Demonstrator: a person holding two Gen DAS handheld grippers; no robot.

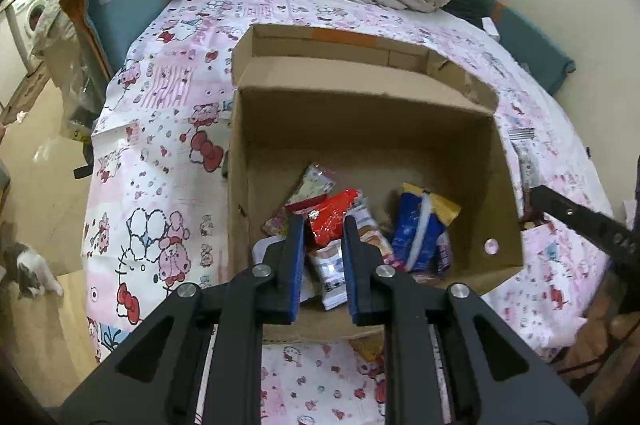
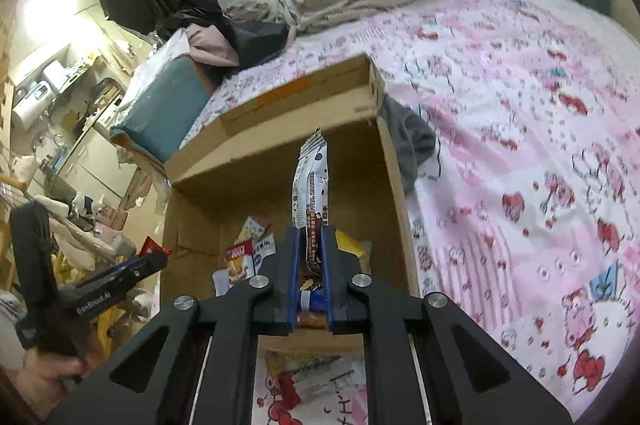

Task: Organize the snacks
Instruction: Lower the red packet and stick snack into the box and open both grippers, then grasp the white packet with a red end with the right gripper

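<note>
One white-and-brown snack packet [image 2: 310, 193] stands upright, pinched in the right gripper [image 2: 311, 237] jaws over the open cardboard box [image 1: 508, 225] on the bed [image 1: 160, 145], where some five packets [image 1: 332, 217] crowd its near edge and the far half lies bare, while the left gripper [image 1: 322, 225] jaws, nearly closed, grip nothing.

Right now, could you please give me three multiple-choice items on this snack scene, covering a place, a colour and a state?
1. Where does the blue-and-yellow packet lie?
A. In the cardboard box
B. On the floor
C. On the folded blanket

2. What colour is the snack packet at the left gripper fingertips?
A. Green
B. Red
C. Black

3. What is the state of the right gripper?
A. Open and empty
B. Shut on a white-and-brown packet
C. Shut on a cloth

Answers: 1 A, it rests on the box floor among other snacks. 2 B, its wrapper is bright red. 3 B, the pads pinch the packet, which stands upright over the box.
</note>
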